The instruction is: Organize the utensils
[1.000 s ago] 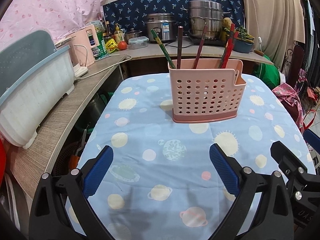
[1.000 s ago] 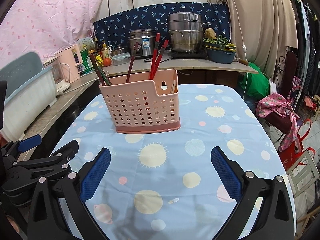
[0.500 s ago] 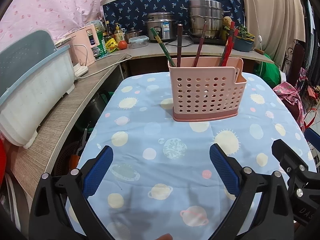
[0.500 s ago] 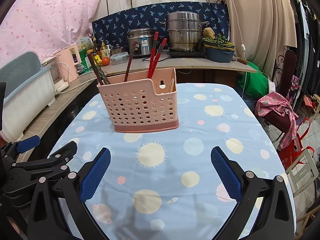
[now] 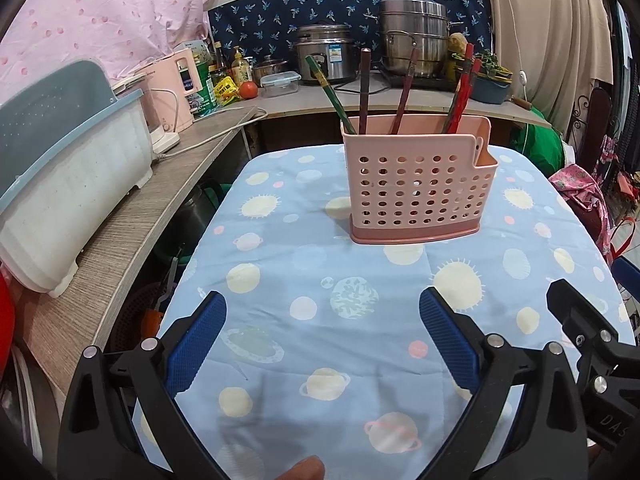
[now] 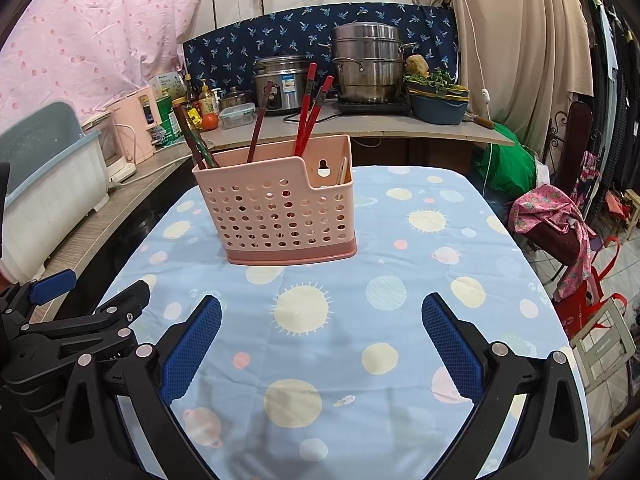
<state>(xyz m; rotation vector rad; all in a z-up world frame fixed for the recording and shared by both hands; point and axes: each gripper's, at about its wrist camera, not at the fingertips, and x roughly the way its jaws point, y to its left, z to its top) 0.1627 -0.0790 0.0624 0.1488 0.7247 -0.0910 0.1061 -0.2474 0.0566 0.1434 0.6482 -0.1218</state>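
A pink perforated utensil basket stands upright on the blue planet-print tablecloth; it also shows in the right wrist view. Several chopsticks stand in it: green, dark brown and red, with red ones in the right wrist view. A pale utensil sits in its side compartment. My left gripper is open and empty, well short of the basket. My right gripper is open and empty too, beside the left one.
A wooden counter runs along the left with a grey-white dish rack and a pink appliance. Pots and a rice cooker stand on the back counter. Bags and a chair sit right of the table.
Both grippers have shifted slightly, so the basket sits a little differently in each view. Both stay open and empty. A fingertip now shows at the bottom edge of the left wrist view.
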